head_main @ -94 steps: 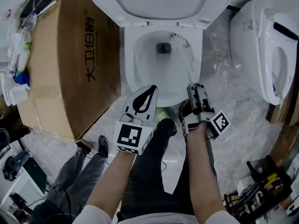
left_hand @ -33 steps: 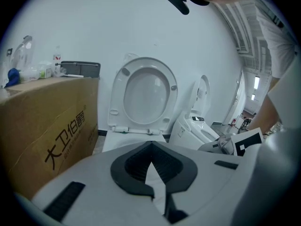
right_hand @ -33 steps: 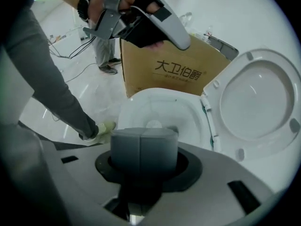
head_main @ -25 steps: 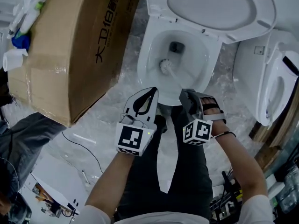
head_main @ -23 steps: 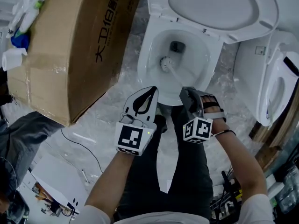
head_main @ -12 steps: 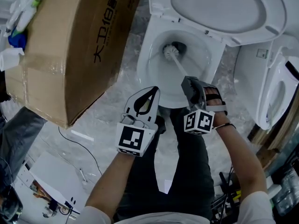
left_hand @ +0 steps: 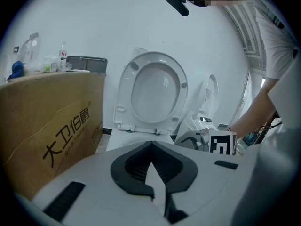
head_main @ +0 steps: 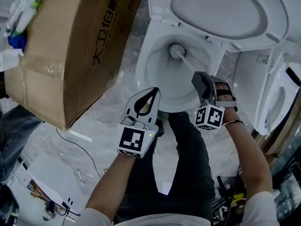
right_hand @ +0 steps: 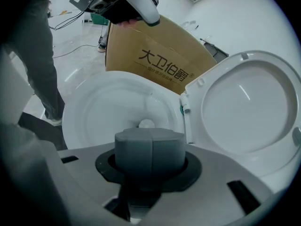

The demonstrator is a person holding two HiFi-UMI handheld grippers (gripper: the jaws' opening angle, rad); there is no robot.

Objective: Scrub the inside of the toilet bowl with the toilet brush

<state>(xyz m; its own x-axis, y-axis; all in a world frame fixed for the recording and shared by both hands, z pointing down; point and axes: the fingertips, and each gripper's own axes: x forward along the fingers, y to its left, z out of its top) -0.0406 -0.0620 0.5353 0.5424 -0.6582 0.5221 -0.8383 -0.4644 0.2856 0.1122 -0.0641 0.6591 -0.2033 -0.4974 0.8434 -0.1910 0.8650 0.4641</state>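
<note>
- Toilet brush [head_main: 176, 51]: head deep inside toilet bowl [head_main: 140, 69], at far wall below seat hinge, seems pressed on porcelain. Shaft slants up toward near-right rim; slant probably lets bristles push on wall.
- Right tongs [head_main: 201, 80]: closed on grey handle [right_hand: 150, 157] at its top end, just above rim, so hand is out of bowl.
- Left tongs [head_main: 151, 92]: closed, nothing between, held in front of bowl, apart from brush. Judged idle, out of stroke's way.
- Seat and lid [head_main: 228, 8]: raised, opening free.
- Cardboard box [head_main: 70, 46]: just beside bowl at left.
</note>
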